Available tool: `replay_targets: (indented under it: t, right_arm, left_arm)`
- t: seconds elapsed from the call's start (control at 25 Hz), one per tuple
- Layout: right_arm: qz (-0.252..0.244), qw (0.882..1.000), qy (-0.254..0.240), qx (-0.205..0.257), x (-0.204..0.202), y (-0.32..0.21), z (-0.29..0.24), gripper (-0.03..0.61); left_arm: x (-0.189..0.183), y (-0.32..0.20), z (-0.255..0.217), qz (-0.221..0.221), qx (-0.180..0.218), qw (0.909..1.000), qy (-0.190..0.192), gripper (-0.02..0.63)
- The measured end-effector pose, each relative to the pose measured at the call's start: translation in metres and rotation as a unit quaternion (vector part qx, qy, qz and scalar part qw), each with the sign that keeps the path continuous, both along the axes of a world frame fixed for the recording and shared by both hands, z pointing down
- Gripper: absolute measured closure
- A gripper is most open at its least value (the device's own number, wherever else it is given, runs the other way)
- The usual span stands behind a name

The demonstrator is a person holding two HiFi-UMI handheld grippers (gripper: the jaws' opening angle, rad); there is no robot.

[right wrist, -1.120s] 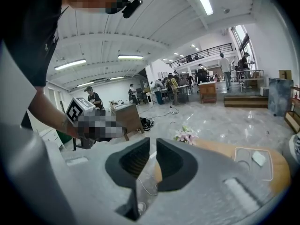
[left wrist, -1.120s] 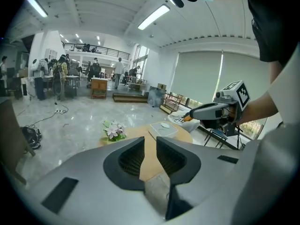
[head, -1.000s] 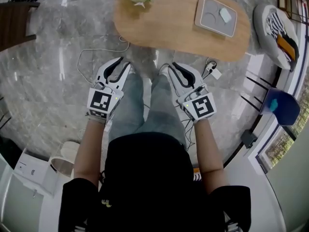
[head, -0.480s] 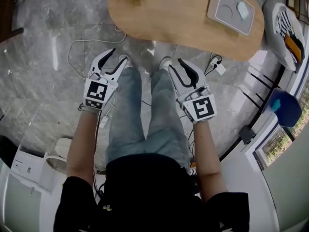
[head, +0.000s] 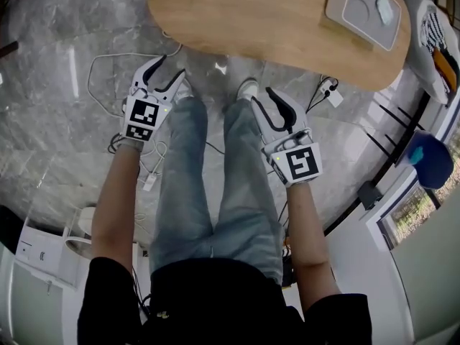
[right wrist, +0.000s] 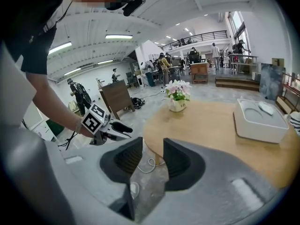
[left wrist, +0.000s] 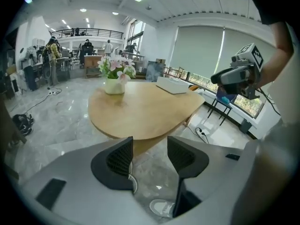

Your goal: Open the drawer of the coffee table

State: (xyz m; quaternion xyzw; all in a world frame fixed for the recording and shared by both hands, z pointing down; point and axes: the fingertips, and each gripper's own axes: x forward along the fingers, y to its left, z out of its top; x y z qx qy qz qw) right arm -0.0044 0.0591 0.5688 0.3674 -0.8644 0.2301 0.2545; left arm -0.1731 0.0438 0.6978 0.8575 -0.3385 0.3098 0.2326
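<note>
Empty left claw (head: pixel 171 67) and right claw (head: pixel 261 97) are opening.

- A pale wooden coffee table (head: pixel 251 20) with a rounded top stands on a grey marble floor (head: pixel 57 135).
- On the tabletop: a white tray (head: pixel 363 9) near one end, a white pot of pink flowers (left wrist: pixel 114 85) toward the other.
- On the floor beside the table: a looping white cable (head: pixel 108 55) and a white power strip (head: pixel 332 95).

A pale honey wood grain is shown on the coffee table (head: pixel 273 20); the floor (head: pixel 57 135) is veined in grey marble. Faded blue jeans (head: pixel 215 192), pink flowers (left wrist: pixel 116 67) and a white pot (left wrist: pixel 115 86) are seen.
</note>
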Motion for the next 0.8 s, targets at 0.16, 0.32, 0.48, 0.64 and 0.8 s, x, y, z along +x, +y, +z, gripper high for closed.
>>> replay_targets:
  t: [0.16,0.32,0.48,0.64,0.8]
  right_arm:
    - [0.007,1.000,0.006,-0.009,0.003,0.003,0.032,0.440]
    - [0.029,0.999,0.009,-0.016,0.011,0.001,0.057,0.440]
    - [0.042,0.999,0.017,-0.013,0.027,0.000,0.080,0.440]
    - [0.050,0.998,0.029,-0.020,0.041,0.003,0.101,0.440]
    - [0.066,0.997,0.034,-0.030,0.056,0.004,0.116,0.440]
  left_arm:
    - [0.000,-0.008,0.049,0.004,-0.008,0.9998,-0.016,0.360]
    - [0.004,-0.022,0.090,0.013,-0.005,0.9996,-0.025,0.357]
    - [0.013,-0.038,0.114,0.025,0.017,0.9992,-0.027,0.357]
    - [0.026,-0.045,0.123,0.055,0.034,0.9977,-0.020,0.357]
    - [0.037,-0.052,0.131,0.087,0.047,0.9950,-0.017,0.395]
